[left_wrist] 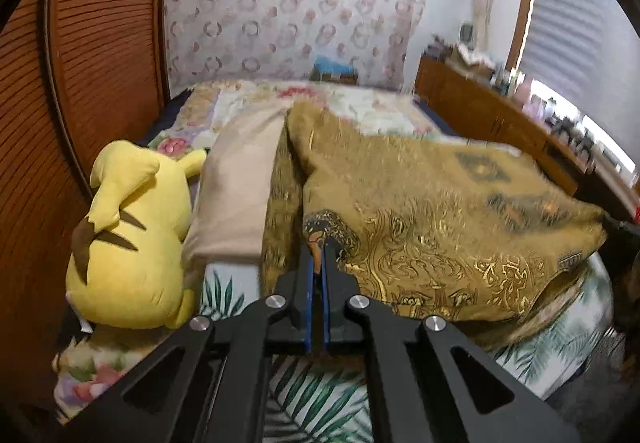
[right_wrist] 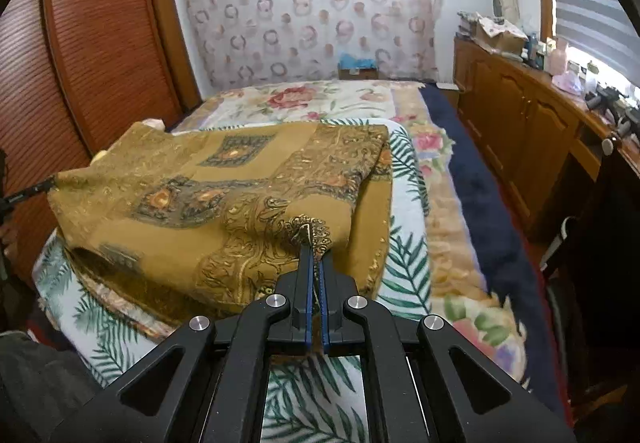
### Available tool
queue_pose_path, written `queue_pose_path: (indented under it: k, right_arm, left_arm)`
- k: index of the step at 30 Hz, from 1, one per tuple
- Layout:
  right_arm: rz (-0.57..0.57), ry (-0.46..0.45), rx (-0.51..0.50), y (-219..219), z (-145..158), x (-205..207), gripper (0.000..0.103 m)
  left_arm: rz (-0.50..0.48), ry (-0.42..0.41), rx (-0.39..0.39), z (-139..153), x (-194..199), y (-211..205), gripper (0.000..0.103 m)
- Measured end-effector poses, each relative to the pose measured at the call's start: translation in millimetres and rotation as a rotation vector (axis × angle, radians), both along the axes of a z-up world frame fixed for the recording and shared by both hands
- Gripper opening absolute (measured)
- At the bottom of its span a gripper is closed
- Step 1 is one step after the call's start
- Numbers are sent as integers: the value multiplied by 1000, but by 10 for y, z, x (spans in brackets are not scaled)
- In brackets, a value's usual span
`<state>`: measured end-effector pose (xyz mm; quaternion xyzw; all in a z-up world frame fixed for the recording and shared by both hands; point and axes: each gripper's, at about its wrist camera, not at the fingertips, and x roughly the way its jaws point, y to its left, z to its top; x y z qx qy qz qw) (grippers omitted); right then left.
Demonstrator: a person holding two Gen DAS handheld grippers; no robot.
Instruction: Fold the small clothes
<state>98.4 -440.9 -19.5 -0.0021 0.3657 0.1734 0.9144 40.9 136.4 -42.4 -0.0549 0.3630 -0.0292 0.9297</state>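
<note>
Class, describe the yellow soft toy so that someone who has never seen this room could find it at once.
Start at the bed with the leaf-print cover, and look to its edge beside the brown slatted wardrobe. There lies the yellow soft toy, next to a beige folded cloth. It alone is plush and bright yellow, with brown stripes on its back; the garment nearby is mustard.

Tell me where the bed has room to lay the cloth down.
Free: the floral blanket beyond the cloth, and its strip toward the cabinets. Crowded: the plush and beige pillow by the wardrobe.
</note>
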Motion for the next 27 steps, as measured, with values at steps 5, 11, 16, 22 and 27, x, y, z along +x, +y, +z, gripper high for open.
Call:
queue_pose_path:
  k: [5, 11, 16, 22, 27]
  right_arm:
    - [10, 46, -34, 51, -137, -4, 9]
    - [33, 12, -56, 214, -129, 0, 16]
    - [70, -21, -70, 462, -91, 52, 29]
    - [106, -49, -79, 686, -17, 97, 39]
    - [144, -33, -63, 876, -87, 86, 40]
  left_arm:
    - [5, 49, 23, -158, -14, -52, 18]
    - [39, 57, 15, -232, -2, -19, 25]
    - [49, 75, 22, -305, 33, -8, 27]
    - [46, 80, 26, -332, 37, -22, 29]
    - [49, 84, 23, -365, 34, -14, 31]
